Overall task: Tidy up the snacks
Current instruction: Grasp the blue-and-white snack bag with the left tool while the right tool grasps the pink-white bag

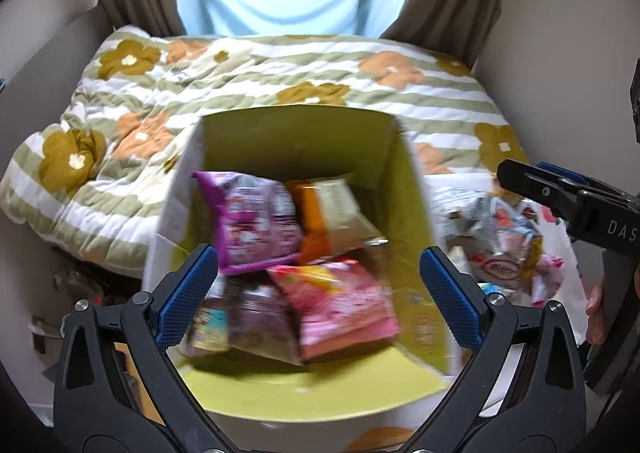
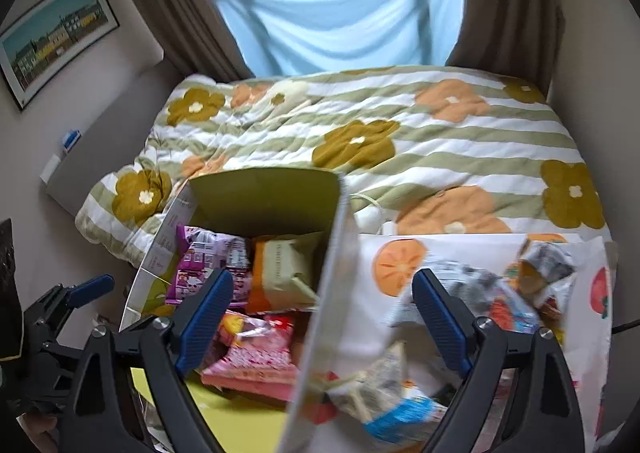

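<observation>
Snack packets (image 1: pixel 260 225) lie inside the green-lined box (image 1: pixel 296 133) on the bed, directly below and between the spread fingers of the left gripper (image 1: pixel 320 293), which holds nothing. More loose snacks (image 2: pixel 500 305) sit in the fruit-print bag (image 2: pixel 400 265) just right of the box, under the right gripper (image 2: pixel 324 327), also wide open and empty.
</observation>
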The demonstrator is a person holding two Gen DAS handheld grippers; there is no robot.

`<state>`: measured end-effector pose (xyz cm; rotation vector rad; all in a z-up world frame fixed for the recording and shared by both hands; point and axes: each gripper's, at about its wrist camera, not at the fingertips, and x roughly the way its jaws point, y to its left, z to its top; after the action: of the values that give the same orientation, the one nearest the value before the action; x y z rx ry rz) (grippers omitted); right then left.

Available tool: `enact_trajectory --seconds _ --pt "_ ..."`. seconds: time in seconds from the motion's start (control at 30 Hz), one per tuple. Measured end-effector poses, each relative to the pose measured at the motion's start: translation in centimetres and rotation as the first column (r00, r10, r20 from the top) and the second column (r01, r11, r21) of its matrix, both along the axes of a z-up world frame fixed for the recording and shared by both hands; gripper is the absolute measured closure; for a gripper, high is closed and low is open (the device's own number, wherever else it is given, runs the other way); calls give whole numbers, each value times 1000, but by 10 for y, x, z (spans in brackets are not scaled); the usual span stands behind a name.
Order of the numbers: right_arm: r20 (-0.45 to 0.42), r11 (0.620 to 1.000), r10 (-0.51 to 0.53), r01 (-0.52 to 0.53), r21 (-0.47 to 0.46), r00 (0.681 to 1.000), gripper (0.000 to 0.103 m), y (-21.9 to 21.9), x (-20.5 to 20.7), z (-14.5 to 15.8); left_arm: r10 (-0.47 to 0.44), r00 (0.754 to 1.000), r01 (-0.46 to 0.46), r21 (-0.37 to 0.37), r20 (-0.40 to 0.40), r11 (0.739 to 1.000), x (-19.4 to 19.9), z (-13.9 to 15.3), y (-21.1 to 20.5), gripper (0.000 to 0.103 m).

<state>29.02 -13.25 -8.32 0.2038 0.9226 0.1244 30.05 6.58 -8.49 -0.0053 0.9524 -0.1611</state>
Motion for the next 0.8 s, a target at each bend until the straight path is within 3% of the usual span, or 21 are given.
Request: enact_trajectory --seconds 0.23,0.5,0.6,0.63,0.8 --pt "23 1000 4 -3 -28 1000 14 -78 -51 16 -1 1000 1 -20 17 1000 -38 5 -77 3" --pt "6 999 -4 5 -38 1000 14 -158 -98 5 16 1000 -16 -20 3 1000 -79 -11 -159 3" --pt "-2 999 -18 18 -47 1000 10 -178 -110 -4 79 997 -79 -17 -1 997 -90 -25 -175 3" --pt "-8 998 -21 20 -52 1000 1 -183 -113 -8 110 994 -110 -13 -4 994 -94 -31 -177 3" --pt "-10 997 -18 17 -70 1000 0 -200 -125 -35 204 978 -206 -41 -49 978 -102 -60 -180 3"
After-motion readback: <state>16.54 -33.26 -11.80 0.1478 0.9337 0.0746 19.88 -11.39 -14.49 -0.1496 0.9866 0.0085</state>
